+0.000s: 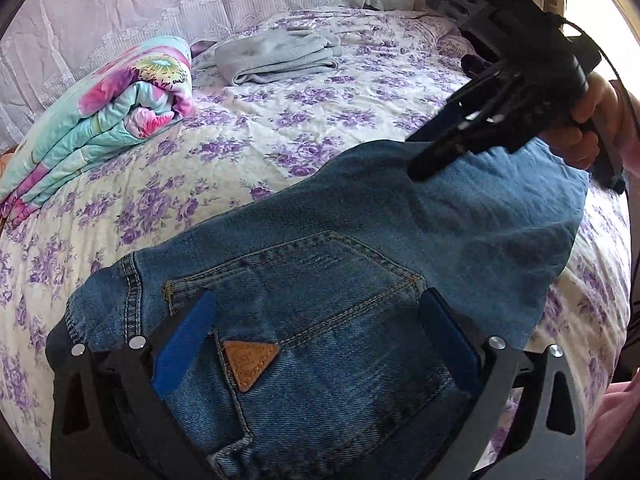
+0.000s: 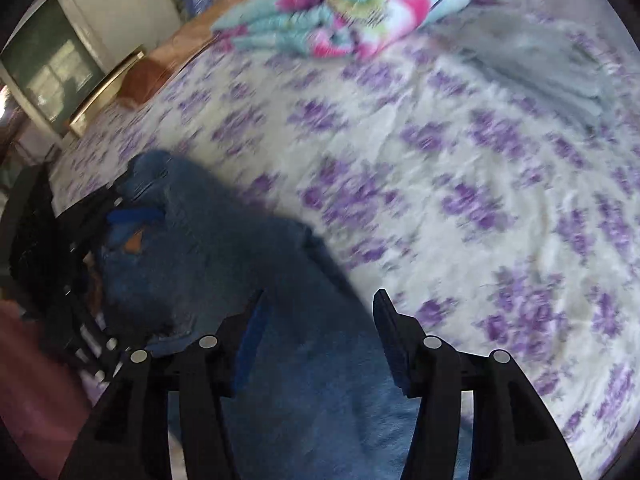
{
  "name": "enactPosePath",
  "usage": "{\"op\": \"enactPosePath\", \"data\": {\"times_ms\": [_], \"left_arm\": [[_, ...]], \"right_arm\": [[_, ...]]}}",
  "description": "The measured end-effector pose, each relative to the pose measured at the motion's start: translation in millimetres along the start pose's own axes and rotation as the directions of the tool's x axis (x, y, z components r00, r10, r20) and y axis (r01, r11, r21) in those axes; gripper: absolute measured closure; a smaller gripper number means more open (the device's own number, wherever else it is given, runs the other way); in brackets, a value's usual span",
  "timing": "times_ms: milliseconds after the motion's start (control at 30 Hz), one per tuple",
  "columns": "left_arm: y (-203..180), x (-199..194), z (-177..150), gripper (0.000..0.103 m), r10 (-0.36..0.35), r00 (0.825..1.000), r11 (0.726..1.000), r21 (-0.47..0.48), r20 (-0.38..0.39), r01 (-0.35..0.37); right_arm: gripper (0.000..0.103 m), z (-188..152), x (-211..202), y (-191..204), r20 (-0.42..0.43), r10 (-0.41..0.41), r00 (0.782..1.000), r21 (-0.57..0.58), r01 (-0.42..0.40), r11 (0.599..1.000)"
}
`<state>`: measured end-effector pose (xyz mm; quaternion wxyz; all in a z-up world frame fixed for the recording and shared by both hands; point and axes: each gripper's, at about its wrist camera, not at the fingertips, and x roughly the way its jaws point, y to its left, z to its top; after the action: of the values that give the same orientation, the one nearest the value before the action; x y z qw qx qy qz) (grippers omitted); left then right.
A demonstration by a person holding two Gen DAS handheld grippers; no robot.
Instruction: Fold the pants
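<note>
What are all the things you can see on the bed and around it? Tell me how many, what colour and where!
jeans: one, blue denim with a tan triangle patch on the back pocket, folded at the near edge of the bed.
bedsheet: one, cream with purple flowers, covering the bed.
quilt: one, turquoise with pink flowers, folded on the far left side of the bed.
grey garment: one, light grey, folded at the far side of the bed.
lace curtain: one, pale, hanging behind the bed.
left gripper: one, black with blue pads, open over the jeans pocket.
right gripper: one, black with blue pads, open above the jeans.
hand: one, holding the right gripper's handle.
</note>
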<state>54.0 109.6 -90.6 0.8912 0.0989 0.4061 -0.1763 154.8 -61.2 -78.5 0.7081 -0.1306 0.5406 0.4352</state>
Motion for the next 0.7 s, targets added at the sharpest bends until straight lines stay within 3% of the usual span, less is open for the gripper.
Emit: {"op": "enactPosePath", "data": {"times_ms": [100,233,333,400,467,533,700], "left_arm": [[0.3,1.4,0.4,0.004,-0.003,1.000,1.000,0.003,0.002,0.003],[1.6,2.0,0.5,0.004,-0.010,1.000,1.000,0.001,0.003,0.010],[1.1,2.6,0.9,0.004,-0.010,1.000,1.000,0.001,0.004,0.010],[0.7,2.5,0.8,0.004,-0.011,1.000,1.000,0.001,0.005,0.011],[0.6,2.5,0.8,0.004,-0.010,1.000,1.000,0.002,0.005,0.010],[0.5,3.0,0.9,0.004,-0.008,1.000,1.000,0.004,0.005,0.008],[0.3,3.9,1.5,0.004,-0.002,1.000,1.000,0.003,0.007,0.002]], "right_arm": [[0.045,1.0,-6.5,13.5,-0.053,0.065,0.996,-0.044,-0.067,0.997],[0.034,-1.2,-6.2,20.3,-0.122,0.189,0.974,-0.109,-0.203,0.973],[0.034,6.1,14.4,8.6,-0.181,0.123,0.976,-0.076,-0.139,0.987],[0.034,9.2,20.6,5.2,-0.193,0.186,0.964,-0.064,-0.201,0.978],[0.032,11.4,22.6,8.0,-0.201,0.309,0.930,-0.066,-0.328,0.942],[0.032,17.5,22.0,12.4,-0.173,0.407,0.897,-0.086,-0.425,0.901],[0.036,35.7,22.5,-5.7,0.016,0.500,0.866,-0.041,-0.500,0.865]]}}
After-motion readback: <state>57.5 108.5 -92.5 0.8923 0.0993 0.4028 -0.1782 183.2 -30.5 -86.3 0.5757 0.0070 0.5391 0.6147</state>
